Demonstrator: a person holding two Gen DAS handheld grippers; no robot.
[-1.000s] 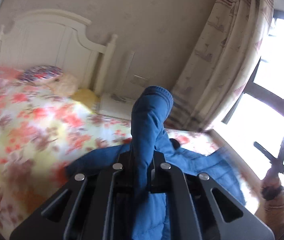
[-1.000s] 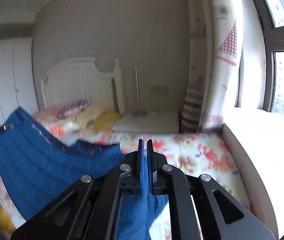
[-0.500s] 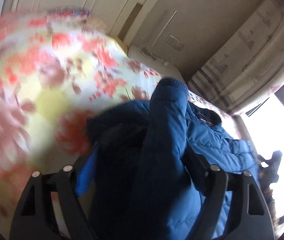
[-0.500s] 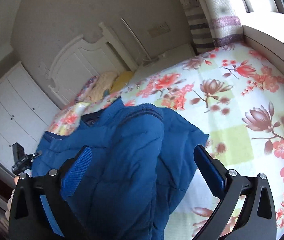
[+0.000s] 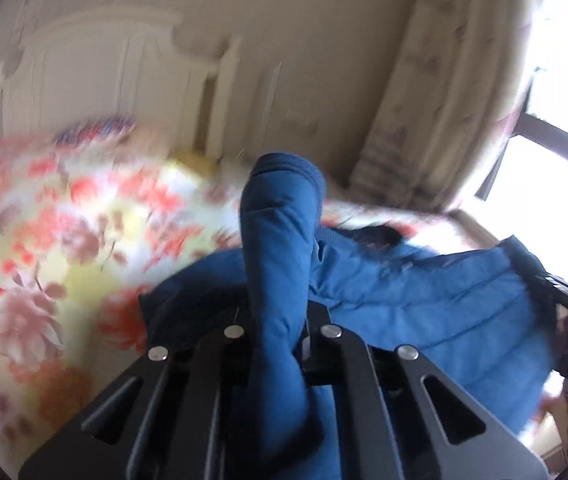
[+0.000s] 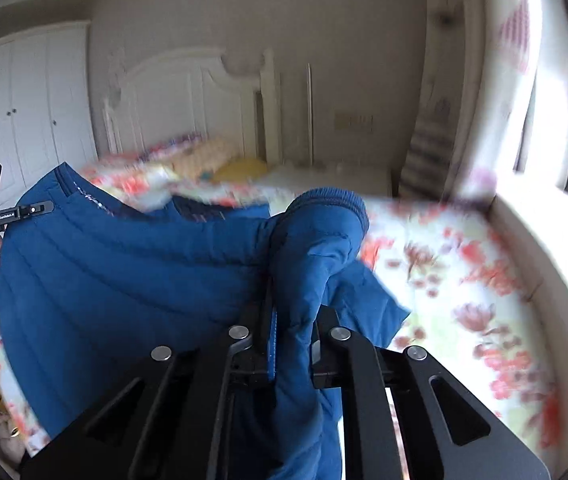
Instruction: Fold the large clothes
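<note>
Over one bed [image 5: 55,240], one jacket [image 5: 444,304], two grippers [image 5: 277,344] [image 6: 292,344] clamping sleeves

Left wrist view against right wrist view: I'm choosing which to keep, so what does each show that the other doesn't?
Only the left wrist view shows the left gripper clamped on a sleeve. Only the right wrist view shows the white wardrobe and the right gripper clamped on the other sleeve. Both show the blue jacket, the floral bed, the headboard and the curtain.
</note>
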